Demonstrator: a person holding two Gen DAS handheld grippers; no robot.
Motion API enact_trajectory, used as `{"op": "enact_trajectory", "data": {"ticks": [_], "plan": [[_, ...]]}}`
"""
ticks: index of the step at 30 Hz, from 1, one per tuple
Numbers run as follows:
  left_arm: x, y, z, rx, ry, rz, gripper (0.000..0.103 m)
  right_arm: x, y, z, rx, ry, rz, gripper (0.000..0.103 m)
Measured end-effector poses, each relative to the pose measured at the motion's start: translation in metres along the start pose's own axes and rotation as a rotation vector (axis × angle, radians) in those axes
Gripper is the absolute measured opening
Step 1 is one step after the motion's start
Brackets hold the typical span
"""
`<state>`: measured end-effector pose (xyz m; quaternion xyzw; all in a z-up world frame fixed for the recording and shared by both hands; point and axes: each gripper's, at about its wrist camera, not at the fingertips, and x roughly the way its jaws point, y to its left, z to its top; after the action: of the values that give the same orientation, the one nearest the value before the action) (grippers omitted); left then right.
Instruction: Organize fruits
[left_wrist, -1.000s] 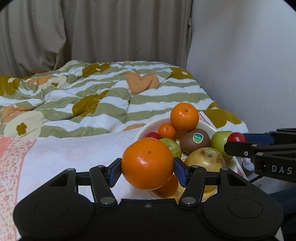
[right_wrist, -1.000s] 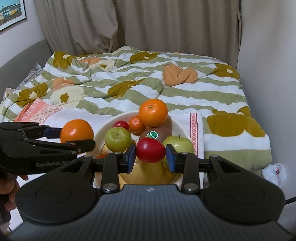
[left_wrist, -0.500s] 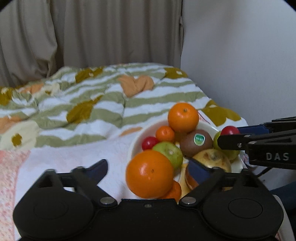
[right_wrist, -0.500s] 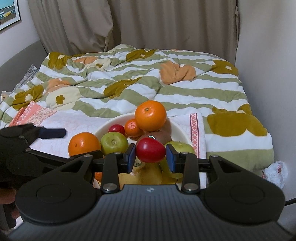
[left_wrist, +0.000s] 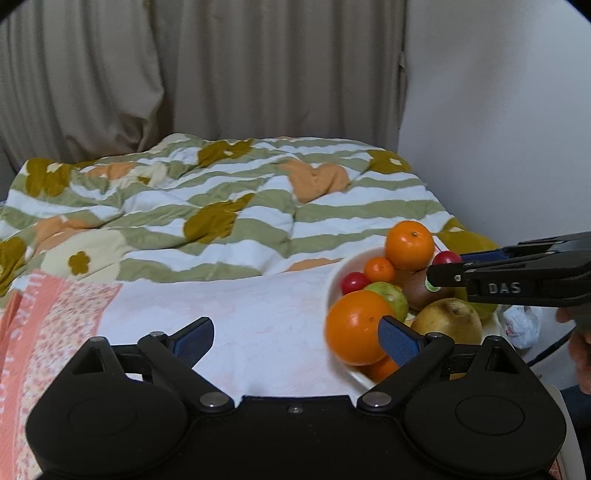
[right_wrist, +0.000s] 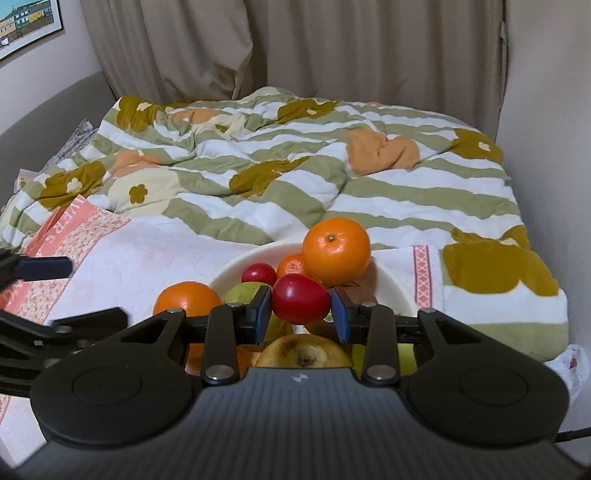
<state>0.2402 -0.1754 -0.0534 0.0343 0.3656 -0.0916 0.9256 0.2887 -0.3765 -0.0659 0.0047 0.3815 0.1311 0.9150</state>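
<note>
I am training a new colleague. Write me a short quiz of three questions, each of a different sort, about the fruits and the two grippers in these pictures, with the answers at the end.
1. True or false: the left gripper holds an orange.
2. What does the right gripper hold? A) a kiwi B) a red fruit C) a small orange
3. Fill in: the large orange on top of the pile lies in a white ____.

Key:
1. False. Its jaws stand open with nothing between them; the nearest orange sits at the bowl's near edge, behind its right finger.
2. B. It is shut on the red fruit.
3. bowl.
</note>
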Motion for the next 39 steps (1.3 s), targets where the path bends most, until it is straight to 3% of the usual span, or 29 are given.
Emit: {"op": "enact_trajectory", "data": {"ticks": [12, 15, 16, 17, 20, 29, 39], "plan": [[-0.025, 0.013, -0.020, -0.071, -0.011, 0.090, 0.098, 0.020, 0.001, -0.011, -0.066, -0.006, 0.043, 0.052], [-0.033, 0.015, -0.023, -0.085, -0.012, 0.119, 0.098, 0.017, 0.003, -0.014, -0.078, -0.032, 0.041, 0.084], [-0.036, 0.016, -0.024, -0.089, -0.015, 0.126, 0.098, 0.015, 0.003, -0.016, -0.078, -0.047, 0.030, 0.100], [-0.040, 0.017, -0.026, -0.096, -0.017, 0.134, 0.098, 0.011, 0.004, -0.017, -0.076, -0.068, 0.019, 0.103], [-0.051, 0.019, -0.029, -0.111, -0.026, 0.155, 0.098, -0.002, 0.005, -0.018, -0.063, -0.113, 0.023, 0.103], [-0.107, 0.031, -0.032, -0.133, -0.114, 0.181, 0.099, -0.056, 0.030, -0.010, -0.037, -0.141, 0.006, 0.103], [-0.185, 0.049, -0.047, -0.112, -0.221, 0.193, 0.103, -0.144, 0.098, -0.026, 0.025, -0.160, -0.018, 0.103]]}}
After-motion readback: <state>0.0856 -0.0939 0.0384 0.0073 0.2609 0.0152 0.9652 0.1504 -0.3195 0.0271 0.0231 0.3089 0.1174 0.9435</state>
